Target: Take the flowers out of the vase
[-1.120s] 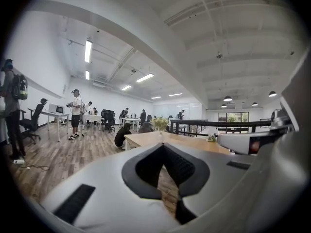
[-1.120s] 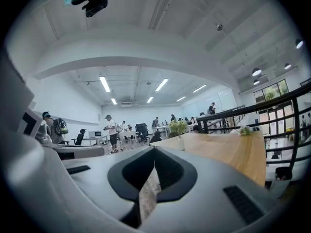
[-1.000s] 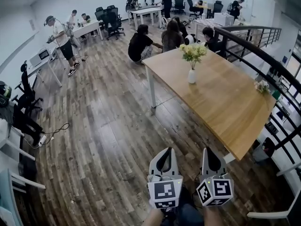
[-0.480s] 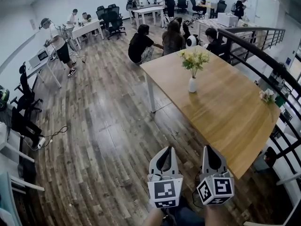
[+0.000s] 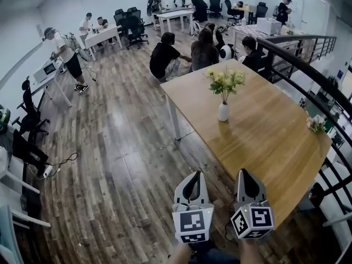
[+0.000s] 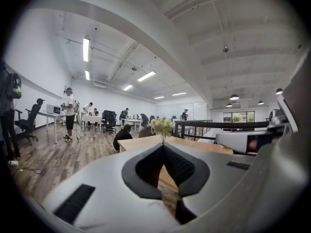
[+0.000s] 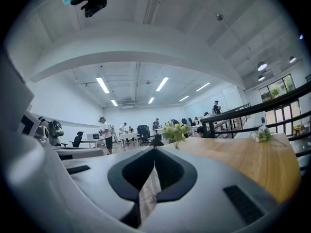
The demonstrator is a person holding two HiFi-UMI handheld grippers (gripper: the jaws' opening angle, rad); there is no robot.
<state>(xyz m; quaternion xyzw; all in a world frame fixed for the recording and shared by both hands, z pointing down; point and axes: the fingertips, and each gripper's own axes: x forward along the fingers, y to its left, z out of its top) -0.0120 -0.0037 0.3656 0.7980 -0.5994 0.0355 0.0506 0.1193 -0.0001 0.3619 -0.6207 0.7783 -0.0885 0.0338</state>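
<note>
A small white vase [image 5: 223, 112] stands on the long wooden table [image 5: 269, 147] and holds a bunch of pale yellow and white flowers [image 5: 224, 81]. Both grippers are held side by side low in the head view, well short of the table's near corner. The left gripper [image 5: 192, 176] is shut and empty, its tips meeting. My right gripper [image 5: 245, 173] is also shut with nothing in it. In the left gripper view the flowers [image 6: 162, 125] show far off just above the left gripper [image 6: 163, 145]. In the right gripper view the flowers [image 7: 176, 130] stand beyond the right gripper [image 7: 155, 148].
A second small bunch of flowers [image 5: 316, 124] lies at the table's right edge beside a black railing [image 5: 308, 70]. Several people [image 5: 165, 54] sit on the floor past the table's far end. Another person [image 5: 61, 47] stands at desks on the left, with office chairs behind.
The table and vase have come nearer and lower in the head view as I moved across the wooden floor. Both grippers stay shut, side by side.
</note>
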